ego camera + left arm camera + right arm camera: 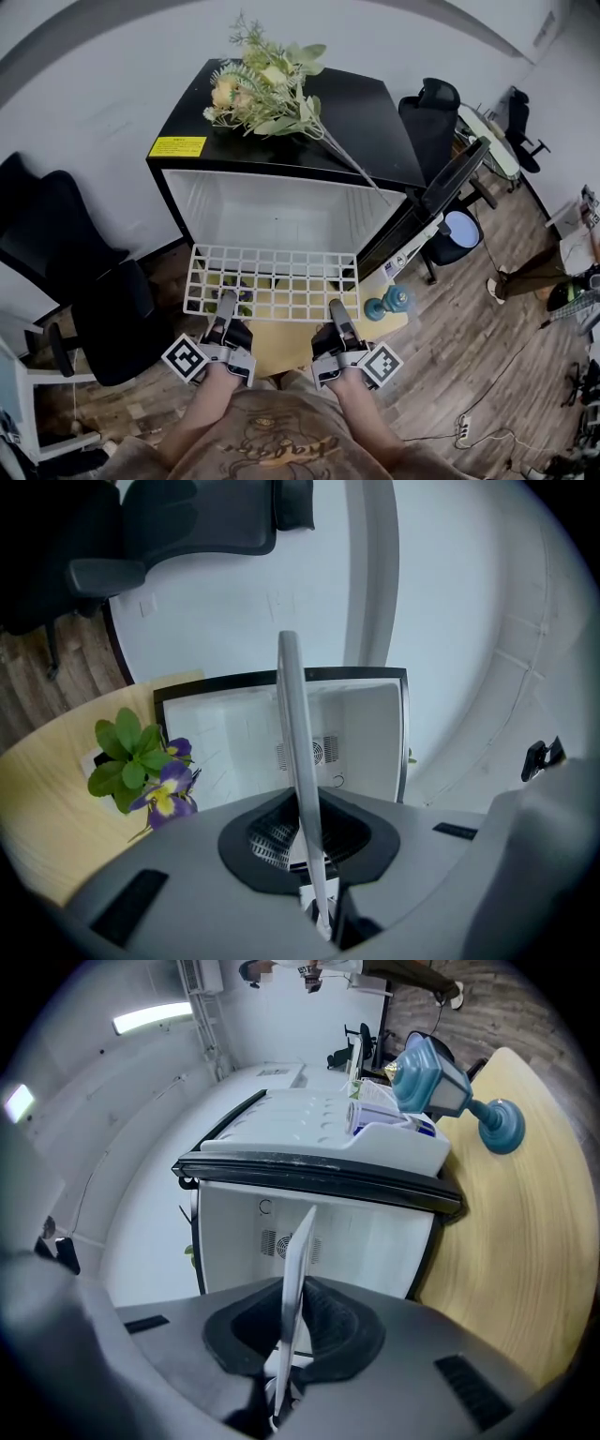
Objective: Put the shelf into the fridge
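Both claws are closed down thin on the near edge of the shelf: left gripper and right gripper, each with the wire rim pinched edge-on between its jaws. The shelf is level above the pale wooden table, its far edge at the mouth of the open fridge.

Progress, as judged: carried to the mouth, not yet inside; sliding it in remains.

A blue dumbbell is at table right. Flowers lie on the fridge top, with office chairs and wood floor beyond.

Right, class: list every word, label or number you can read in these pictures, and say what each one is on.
Yellow sticker on the fridge top: print too small to read.
Cursive print on the person's shirt: too blurred to read.
Marker cubes on the left gripper and right gripper: black-and-white patterns, no letters.
No text is legible.
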A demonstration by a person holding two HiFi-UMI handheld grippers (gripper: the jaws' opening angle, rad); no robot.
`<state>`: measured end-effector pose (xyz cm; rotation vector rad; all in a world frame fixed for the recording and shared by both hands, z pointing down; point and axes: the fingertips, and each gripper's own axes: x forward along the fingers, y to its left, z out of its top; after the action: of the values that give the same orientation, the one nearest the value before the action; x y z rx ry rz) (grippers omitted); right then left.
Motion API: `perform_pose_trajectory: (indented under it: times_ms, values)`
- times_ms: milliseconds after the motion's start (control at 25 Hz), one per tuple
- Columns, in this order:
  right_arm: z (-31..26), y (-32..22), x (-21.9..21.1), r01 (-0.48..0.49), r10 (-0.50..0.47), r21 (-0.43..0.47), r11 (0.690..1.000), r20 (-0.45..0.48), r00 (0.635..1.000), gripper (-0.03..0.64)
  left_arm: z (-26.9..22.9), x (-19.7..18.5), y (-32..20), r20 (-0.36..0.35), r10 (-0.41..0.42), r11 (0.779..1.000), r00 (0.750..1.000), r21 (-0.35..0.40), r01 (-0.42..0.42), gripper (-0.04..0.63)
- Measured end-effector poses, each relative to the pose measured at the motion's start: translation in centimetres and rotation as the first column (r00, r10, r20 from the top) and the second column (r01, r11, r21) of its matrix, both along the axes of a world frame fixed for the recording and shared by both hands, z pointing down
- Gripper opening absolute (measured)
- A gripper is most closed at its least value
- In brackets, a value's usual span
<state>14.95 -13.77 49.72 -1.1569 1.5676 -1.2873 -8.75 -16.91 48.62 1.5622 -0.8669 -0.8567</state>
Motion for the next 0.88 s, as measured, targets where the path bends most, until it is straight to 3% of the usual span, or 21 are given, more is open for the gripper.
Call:
perform_pose_trajectory:
  times_ms: [240,880]
  values:
    - [1.0,-1.0,0.4,0.04,-0.04,0.003,0.999,0.006,0.999,0.032,1.0,0.2,-0.2,0.008,-0.043,0.999,0.999,0.003,0.043,0.054]
    - [0.7,-1.9,0.6,0.055,-0.056,0.048,0.997,0.033,0.998,0.031,1.4,0.3,-1.3,-0.001,-0.06,0.998,0.998,0.02,0.06,0.054]
